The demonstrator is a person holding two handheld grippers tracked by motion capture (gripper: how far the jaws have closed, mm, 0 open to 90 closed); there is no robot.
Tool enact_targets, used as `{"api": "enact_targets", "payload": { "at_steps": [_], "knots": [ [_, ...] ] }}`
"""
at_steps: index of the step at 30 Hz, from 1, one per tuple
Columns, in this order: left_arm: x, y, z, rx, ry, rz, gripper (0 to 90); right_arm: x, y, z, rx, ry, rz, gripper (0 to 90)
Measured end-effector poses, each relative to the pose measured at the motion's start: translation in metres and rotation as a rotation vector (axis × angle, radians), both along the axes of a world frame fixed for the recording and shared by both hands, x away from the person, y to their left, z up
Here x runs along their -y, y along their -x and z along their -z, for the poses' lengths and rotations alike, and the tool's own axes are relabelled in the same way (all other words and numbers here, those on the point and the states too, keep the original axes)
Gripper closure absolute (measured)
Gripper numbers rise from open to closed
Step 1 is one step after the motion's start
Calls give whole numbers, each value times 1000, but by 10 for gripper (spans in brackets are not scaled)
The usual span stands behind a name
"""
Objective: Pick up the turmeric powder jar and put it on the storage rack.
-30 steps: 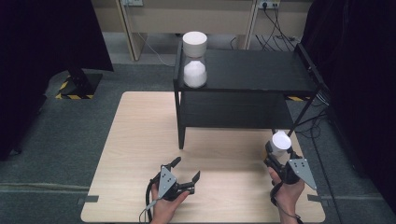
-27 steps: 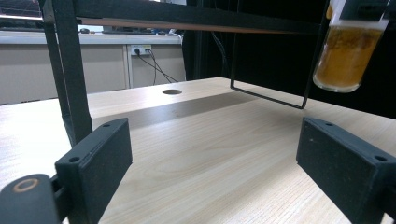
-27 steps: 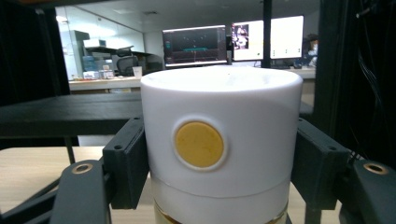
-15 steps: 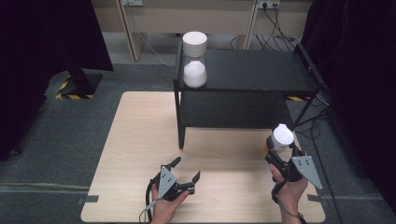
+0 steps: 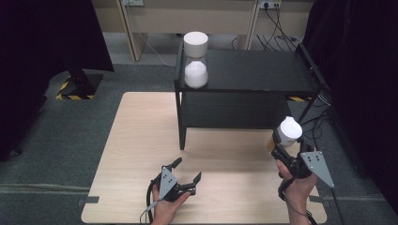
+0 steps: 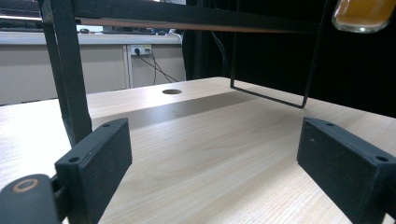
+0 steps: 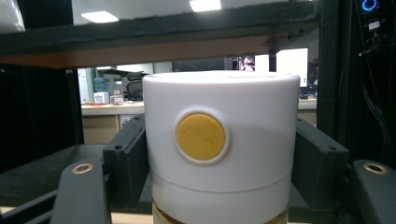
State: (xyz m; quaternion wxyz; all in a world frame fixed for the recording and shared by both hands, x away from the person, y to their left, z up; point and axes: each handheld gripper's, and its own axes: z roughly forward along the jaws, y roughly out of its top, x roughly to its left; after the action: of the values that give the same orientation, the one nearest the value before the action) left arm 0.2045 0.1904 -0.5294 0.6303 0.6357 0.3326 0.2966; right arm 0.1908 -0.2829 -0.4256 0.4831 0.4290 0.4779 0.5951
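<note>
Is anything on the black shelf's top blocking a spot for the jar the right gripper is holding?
Mostly no. The right gripper grips the white-lidded jar below the shelf top. A second jar stands at the top's front left corner; the rest looks bare.

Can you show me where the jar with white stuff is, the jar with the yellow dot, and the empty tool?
Jar with white stuff (image 5: 195,74), high view, its white-filled lower half.
Jar with the yellow dot (image 7: 201,136), right gripper view, on the dot.
Empty tool (image 5: 186,174), high view, between its open tips.
</note>
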Motion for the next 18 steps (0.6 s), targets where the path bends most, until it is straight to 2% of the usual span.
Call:
{"api": "enact_targets", "payload": {
  "at_steps": [6, 18],
  "knots": [
    [0, 0, 0, 0, -1, 0, 95, -1, -2, -11, 13, 12, -2, 309],
    [0, 0, 0, 0, -1, -1, 94, 0, -10, -38, 26, -5, -14, 309]
  ]
}}
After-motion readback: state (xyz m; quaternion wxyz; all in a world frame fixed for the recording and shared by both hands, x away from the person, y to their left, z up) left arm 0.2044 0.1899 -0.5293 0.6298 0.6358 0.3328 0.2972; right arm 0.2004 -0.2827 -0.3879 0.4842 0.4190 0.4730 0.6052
